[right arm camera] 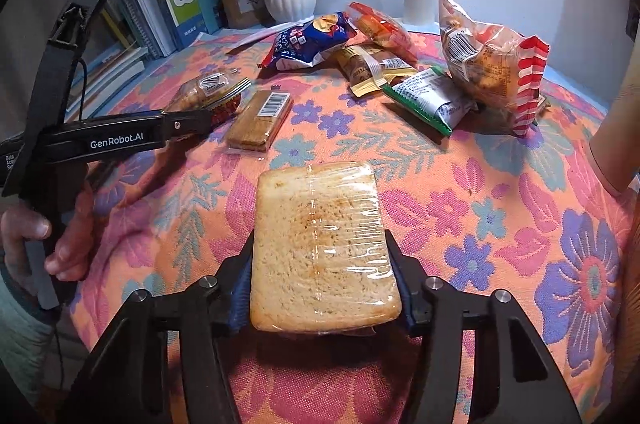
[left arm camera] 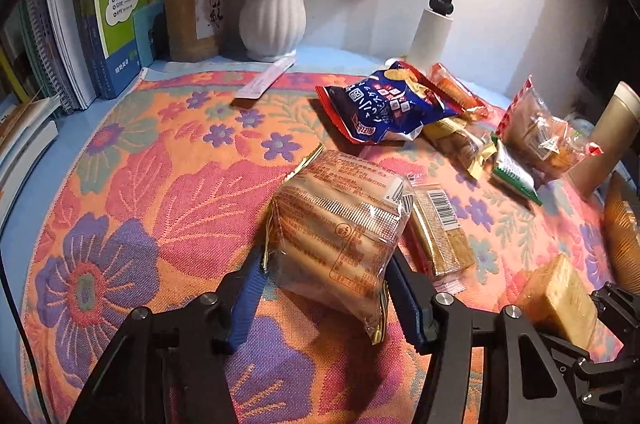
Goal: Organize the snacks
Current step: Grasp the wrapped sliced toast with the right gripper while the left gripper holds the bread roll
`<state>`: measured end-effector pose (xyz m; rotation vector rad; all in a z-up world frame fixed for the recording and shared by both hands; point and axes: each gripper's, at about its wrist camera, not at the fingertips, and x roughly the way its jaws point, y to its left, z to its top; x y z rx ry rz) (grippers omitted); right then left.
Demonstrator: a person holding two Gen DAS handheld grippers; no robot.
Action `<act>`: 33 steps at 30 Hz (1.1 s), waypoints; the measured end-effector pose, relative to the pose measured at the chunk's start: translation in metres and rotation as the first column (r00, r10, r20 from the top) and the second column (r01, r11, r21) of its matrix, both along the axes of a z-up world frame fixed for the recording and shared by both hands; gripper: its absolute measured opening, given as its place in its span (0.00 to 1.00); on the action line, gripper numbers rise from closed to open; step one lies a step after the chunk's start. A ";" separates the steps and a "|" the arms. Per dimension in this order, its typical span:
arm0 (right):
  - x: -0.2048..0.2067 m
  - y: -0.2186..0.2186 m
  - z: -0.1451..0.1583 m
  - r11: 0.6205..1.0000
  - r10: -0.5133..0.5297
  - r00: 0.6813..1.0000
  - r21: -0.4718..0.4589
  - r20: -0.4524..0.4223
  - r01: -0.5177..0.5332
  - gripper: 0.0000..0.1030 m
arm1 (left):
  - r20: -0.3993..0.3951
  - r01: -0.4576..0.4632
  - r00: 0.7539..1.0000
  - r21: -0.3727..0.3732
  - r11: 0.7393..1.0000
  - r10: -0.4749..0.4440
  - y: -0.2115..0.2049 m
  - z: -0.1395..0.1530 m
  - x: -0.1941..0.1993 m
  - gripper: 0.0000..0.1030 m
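1. At the far left, books (left arm camera: 100, 24) stand against the wall beside a pen holder (left arm camera: 194, 20) and a white vase (left arm camera: 274, 20); they sit back off the flowered cloth (left arm camera: 132, 184), probably to leave room for sorting.
2. The left gripper (left arm camera: 326, 276) pinches a clear packet of stick biscuits (left arm camera: 340, 220) by its near end, blue pads pressed on both sides, likely to carry it.
3. Just beside it lies a flat cracker pack (left arm camera: 436, 232), barcode up.
4. Farther back, the blue bag (left arm camera: 392, 104) and other wrappers form a loose heap (their labels are too small to read).
5. The right gripper (right arm camera: 322, 284) clamps a wrapped slab of toast (right arm camera: 320, 244) by its long edges; whether the slab rests on the cloth I cannot tell, since its underside is hidden.
6. At the right edge, a gold cylinder (left arm camera: 612, 140) is cut off.
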<state>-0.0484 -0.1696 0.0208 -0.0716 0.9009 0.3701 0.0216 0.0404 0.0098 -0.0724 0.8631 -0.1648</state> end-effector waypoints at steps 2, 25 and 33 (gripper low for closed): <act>-0.001 0.000 0.001 1.000 -0.002 1.000 0.002 0.003 0.002 0.52 | 0.014 -0.002 1.000 -0.004 1.000 0.002 0.000 0.002 -0.003 0.53; -0.022 -0.042 0.035 0.986 -0.073 0.995 0.154 0.075 0.061 0.52 | 0.111 0.026 0.994 -0.114 0.993 -0.013 0.005 0.031 -0.042 0.50; -0.018 -0.049 0.016 0.984 -0.072 0.997 0.162 0.019 0.068 0.52 | 0.100 0.032 0.995 -0.119 0.992 -0.020 0.023 0.035 -0.056 0.94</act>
